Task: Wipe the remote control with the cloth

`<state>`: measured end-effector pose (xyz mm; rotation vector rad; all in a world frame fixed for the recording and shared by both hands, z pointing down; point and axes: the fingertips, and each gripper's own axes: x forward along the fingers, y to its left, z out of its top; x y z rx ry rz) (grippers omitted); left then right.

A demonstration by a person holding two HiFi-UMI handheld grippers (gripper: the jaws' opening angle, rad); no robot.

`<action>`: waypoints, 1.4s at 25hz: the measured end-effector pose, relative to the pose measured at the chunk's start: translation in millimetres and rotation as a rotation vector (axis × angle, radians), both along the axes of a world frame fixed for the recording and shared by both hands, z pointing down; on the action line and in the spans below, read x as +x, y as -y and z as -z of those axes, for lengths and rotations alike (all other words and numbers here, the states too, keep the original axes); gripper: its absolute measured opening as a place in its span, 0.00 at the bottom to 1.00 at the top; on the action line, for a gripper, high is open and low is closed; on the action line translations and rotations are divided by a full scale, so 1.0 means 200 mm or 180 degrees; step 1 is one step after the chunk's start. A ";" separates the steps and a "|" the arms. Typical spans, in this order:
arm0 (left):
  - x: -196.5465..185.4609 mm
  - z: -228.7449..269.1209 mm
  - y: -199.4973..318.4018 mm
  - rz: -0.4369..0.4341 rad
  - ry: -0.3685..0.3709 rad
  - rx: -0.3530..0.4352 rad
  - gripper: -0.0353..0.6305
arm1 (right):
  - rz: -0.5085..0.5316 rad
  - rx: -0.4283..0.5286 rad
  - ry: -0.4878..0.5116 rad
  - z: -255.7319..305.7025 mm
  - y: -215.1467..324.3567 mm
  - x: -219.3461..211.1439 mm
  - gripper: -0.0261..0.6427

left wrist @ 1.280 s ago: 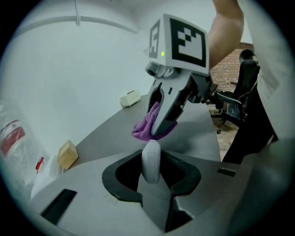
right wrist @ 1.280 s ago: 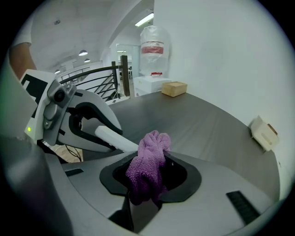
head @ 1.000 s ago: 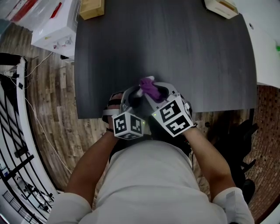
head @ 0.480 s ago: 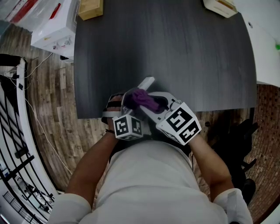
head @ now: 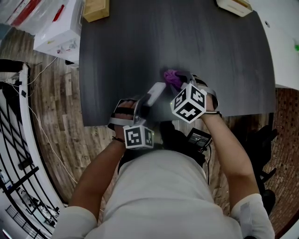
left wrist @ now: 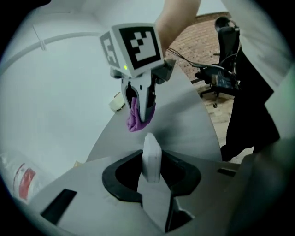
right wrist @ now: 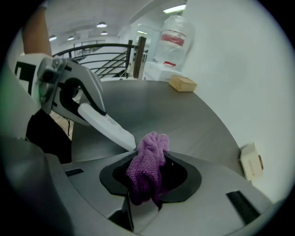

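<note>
My left gripper [head: 145,100] [left wrist: 151,173] is shut on a slim white remote control [head: 155,90] [left wrist: 151,159] [right wrist: 103,124], held above the near edge of the dark table [head: 196,42] with its free end pointing away and to the right. My right gripper [head: 179,80] [right wrist: 147,177] is shut on a bunched purple cloth [head: 172,76] [right wrist: 147,168] [left wrist: 134,117]. The cloth hangs just off the remote's far tip, a small gap apart in the head view. In the left gripper view the right gripper [left wrist: 140,103] faces me with the cloth dangling from its jaws.
A wooden block [head: 96,8] [right wrist: 182,84] lies at the table's far left corner and a cream box [head: 236,6] [right wrist: 251,161] at the far right. A white appliance [head: 58,28] stands left of the table on the wood floor. An office chair [left wrist: 221,50] is behind.
The right gripper has carried the cloth off the remote, up and to the right over the table. The remote in the left gripper is now uncovered and has barely moved.
</note>
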<state>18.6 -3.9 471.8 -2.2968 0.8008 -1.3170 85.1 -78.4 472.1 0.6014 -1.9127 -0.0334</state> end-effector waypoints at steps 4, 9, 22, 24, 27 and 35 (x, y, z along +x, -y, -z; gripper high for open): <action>0.02 0.00 0.00 -0.0051 0.0064 0.0034 0.21 | 0.0507 -0.0056 -0.0371 -0.10 -0.07 -0.06 0.23; 0.05 0.03 0.01 -0.0144 0.0085 0.0097 0.21 | 0.0805 -0.0027 -0.0407 -0.03 -0.16 -0.13 0.23; 0.00 -0.11 -0.04 -0.0055 0.0177 -0.0149 0.23 | 0.1181 -0.0505 0.0360 0.19 -0.63 -0.39 0.23; -0.01 -0.11 -0.02 -0.0045 0.0204 -0.0112 0.23 | 0.1323 -0.0635 0.0515 0.22 -0.69 -0.41 0.23; 0.00 -0.12 -0.01 -0.0055 0.0245 -0.0100 0.23 | 0.1090 -0.0566 0.0665 0.25 -0.62 -0.36 0.23; -0.02 -0.18 -0.03 -0.0171 0.0368 -0.0202 0.24 | 0.0052 -0.0400 0.0312 0.02 -0.28 -0.11 0.23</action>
